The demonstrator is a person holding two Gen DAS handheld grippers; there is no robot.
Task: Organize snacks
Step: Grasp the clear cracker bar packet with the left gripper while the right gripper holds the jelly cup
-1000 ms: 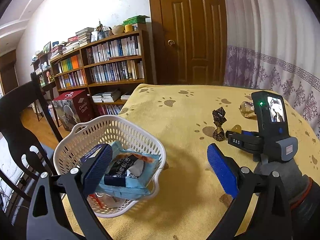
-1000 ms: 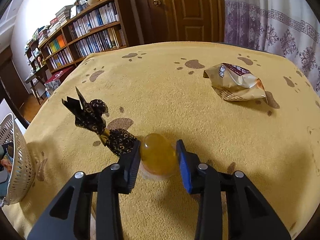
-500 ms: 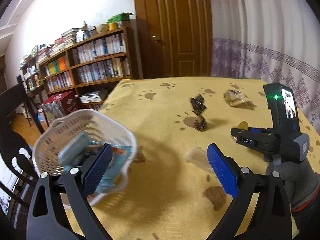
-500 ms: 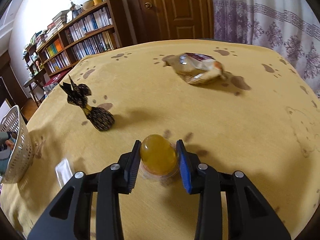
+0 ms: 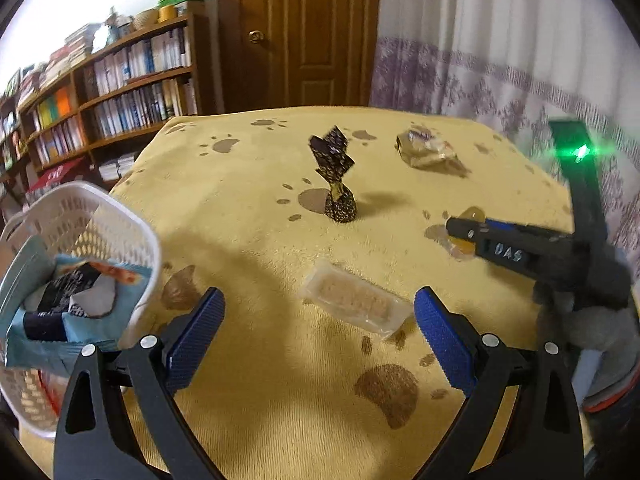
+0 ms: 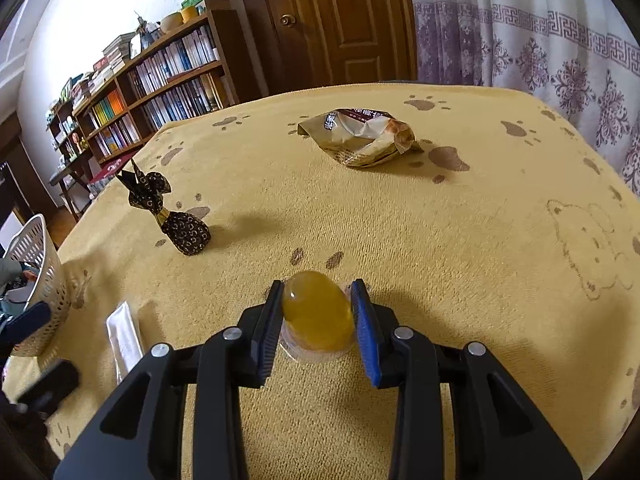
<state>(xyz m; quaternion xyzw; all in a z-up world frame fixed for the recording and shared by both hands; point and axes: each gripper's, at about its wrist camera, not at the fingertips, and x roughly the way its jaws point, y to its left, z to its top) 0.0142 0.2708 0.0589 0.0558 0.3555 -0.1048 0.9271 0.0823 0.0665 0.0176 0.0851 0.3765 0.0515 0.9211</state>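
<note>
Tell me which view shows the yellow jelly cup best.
The right wrist view: the yellow jelly cup sits large and centred, held in the right gripper. The left wrist view shows it only small, mostly hidden by that gripper.

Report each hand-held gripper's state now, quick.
Left hand-held gripper: open, holding nothing.
Right hand-held gripper: shut on the amber jelly cup.

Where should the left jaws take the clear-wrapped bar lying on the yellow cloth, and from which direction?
Grip the clear-wrapped bar across its short width at mid-length, coming down from above. It lies flat and slanted on the yellow cloth, so the open left gripper should probably turn until its jaws face the two long edges. The flat sealed ends look too thin to hold.
</note>
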